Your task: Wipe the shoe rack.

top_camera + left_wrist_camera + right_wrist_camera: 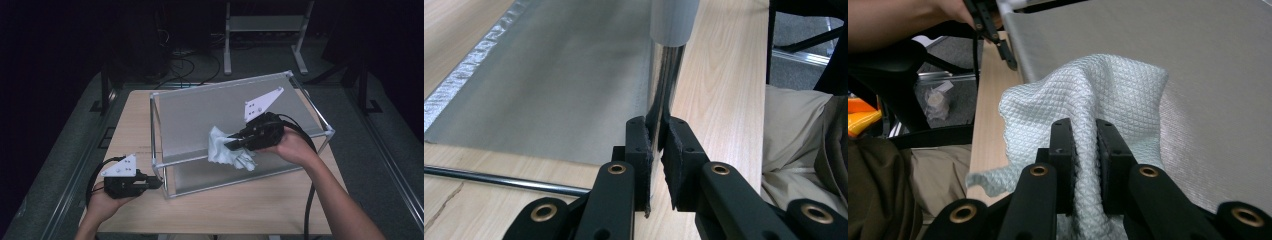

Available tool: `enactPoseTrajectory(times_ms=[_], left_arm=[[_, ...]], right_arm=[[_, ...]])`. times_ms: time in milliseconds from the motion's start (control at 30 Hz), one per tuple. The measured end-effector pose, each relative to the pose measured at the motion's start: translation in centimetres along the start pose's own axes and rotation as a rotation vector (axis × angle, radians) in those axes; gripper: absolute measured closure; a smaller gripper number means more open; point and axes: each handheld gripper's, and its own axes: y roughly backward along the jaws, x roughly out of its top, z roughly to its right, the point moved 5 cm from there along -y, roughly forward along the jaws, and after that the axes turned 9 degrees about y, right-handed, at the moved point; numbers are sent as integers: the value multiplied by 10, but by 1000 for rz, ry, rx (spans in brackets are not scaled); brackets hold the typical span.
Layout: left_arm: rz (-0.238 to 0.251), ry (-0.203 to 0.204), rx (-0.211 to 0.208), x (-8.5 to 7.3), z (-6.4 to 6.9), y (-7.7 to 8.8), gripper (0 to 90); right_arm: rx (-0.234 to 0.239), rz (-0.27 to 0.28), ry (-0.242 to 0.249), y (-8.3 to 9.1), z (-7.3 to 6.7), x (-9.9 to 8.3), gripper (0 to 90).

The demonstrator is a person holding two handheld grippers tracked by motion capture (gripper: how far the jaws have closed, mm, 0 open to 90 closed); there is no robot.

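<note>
A metal-framed box with frosted grey panels (240, 100) stands on the wooden table (130, 115). My left gripper (156, 183) is shut on the box's near left corner post (664, 100), low down by the table; the pads pinch the shiny post. My right gripper (231, 142) is shut on a pale waffle-weave cloth (225, 150), held against the top panel of the box near its front edge. In the right gripper view the cloth (1098, 95) bunches up between the jaws and spreads over the grey panel (1198, 75).
The box takes up most of the table; bare wood (235, 205) runs along the near edge and on the left. A metal stand (265, 30) and cables lie on the floor behind the table. A black chair (908, 65) stands by the table's near side.
</note>
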Motion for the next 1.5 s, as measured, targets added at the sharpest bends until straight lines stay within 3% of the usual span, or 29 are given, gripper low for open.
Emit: enactPoseTrajectory(times_ms=[333, 667, 1133, 1333, 1500], left_arm=[[-8, 8, -1, 6, -2, -7, 812], [-9, 19, 8, 13, -10, -14, 812], [-12, 22, 11, 19, -13, -21, 812], [-16, 18, 15, 21, -14, -23, 813], [-26, 16, 11, 22, -12, -23, 812]], right_arm=[[0, -5, 20, 1, -11, -2, 797], [0, -11, 34, -9, -18, -5, 799], [-6, -12, 37, -29, -36, -27, 804], [5, -24, 59, -51, -50, -38, 804], [24, -36, 30, -79, -55, -57, 804]])
